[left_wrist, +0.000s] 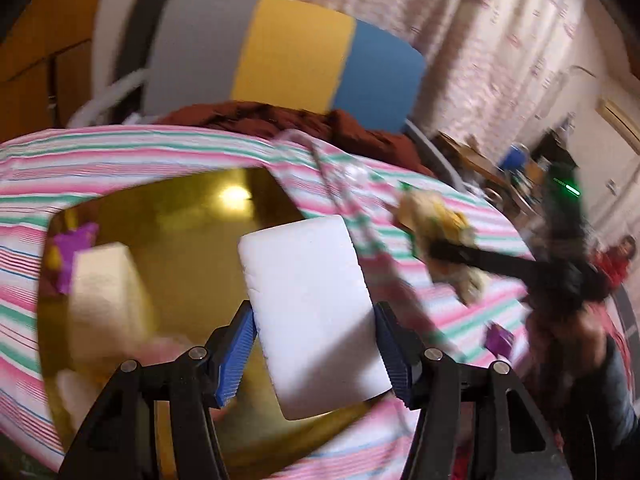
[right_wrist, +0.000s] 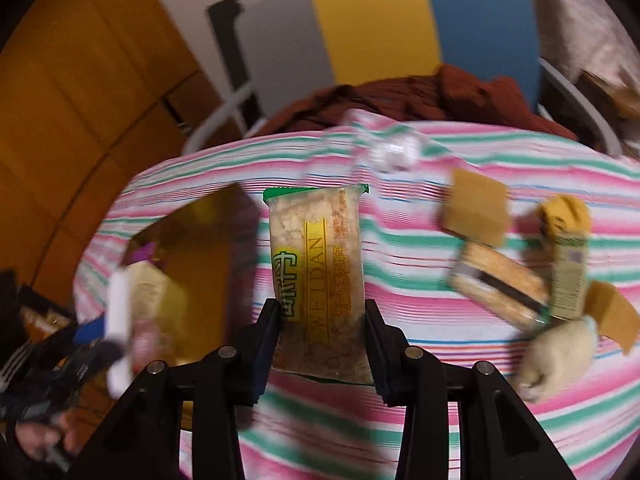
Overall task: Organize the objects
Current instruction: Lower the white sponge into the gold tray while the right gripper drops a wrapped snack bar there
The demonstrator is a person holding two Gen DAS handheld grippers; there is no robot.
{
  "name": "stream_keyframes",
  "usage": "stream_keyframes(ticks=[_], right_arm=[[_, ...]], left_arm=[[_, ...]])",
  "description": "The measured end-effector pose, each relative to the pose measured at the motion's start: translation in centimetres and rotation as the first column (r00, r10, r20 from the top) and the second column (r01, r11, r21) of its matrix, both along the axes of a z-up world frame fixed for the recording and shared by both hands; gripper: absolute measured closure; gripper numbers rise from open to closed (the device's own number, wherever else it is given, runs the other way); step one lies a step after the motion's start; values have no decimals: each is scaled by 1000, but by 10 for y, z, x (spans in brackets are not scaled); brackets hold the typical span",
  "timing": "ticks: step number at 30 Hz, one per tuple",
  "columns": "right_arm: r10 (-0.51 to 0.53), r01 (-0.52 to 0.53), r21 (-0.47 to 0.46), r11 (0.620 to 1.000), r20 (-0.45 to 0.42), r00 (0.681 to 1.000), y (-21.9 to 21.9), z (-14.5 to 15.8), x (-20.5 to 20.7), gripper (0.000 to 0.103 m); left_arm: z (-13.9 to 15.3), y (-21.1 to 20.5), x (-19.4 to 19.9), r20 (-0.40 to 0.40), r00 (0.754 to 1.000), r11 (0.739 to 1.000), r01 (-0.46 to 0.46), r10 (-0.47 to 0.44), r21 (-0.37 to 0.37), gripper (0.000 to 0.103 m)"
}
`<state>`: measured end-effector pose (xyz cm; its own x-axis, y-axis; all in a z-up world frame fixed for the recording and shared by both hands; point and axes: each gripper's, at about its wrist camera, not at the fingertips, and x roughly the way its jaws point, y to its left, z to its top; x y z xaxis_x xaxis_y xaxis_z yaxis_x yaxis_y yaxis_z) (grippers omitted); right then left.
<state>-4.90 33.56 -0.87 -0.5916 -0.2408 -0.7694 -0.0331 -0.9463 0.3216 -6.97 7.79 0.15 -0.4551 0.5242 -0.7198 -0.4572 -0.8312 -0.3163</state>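
My left gripper (left_wrist: 316, 350) is shut on a flat white block (left_wrist: 308, 304) and holds it above the shiny gold tray (left_wrist: 200, 216). Inside that tray lie a cream packet (left_wrist: 106, 300) and a purple wrapper (left_wrist: 72, 248). My right gripper (right_wrist: 322, 344) is shut on a clear snack packet (right_wrist: 316, 276) with a yellow band and green trim, held over the striped cloth. In the left wrist view the right gripper (left_wrist: 440, 256) shows blurred at the right with that snack packet (left_wrist: 436, 212). The right wrist view has the left gripper (right_wrist: 116, 344) at its left edge, over the tray (right_wrist: 208, 248).
A pink, green and white striped cloth (right_wrist: 400, 420) covers the table. On its right lie several snack packets (right_wrist: 500, 284), a brown square (right_wrist: 476, 208) and a cream lump (right_wrist: 560, 356). A crumpled clear wrapper (right_wrist: 384, 148) lies at the back. Behind stands a grey, yellow and blue chair (left_wrist: 288, 52).
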Motion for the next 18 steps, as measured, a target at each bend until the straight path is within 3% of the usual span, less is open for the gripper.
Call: stream_keyframes(ticks=[6, 12, 15, 17, 18], right_arm=[[103, -103, -8, 995, -8, 995, -64, 11, -25, 62], [131, -131, -6, 991, 31, 991, -107, 4, -54, 60], [135, -135, -9, 991, 32, 990, -120, 2, -62, 53], [150, -150, 4, 989, 27, 988, -126, 3, -59, 37], [149, -150, 25, 988, 30, 988, -127, 3, -57, 37]], left_arm=[[-4, -28, -45, -14, 990, 989, -142, 142, -41, 39], [-9, -50, -58, -20, 974, 974, -225, 225, -39, 20], [-10, -59, -52, -21, 972, 971, -236, 236, -33, 20], [-11, -63, -46, -22, 971, 970, -241, 240, -41, 20], [-11, -64, -40, -22, 972, 971, -237, 236, -39, 20]])
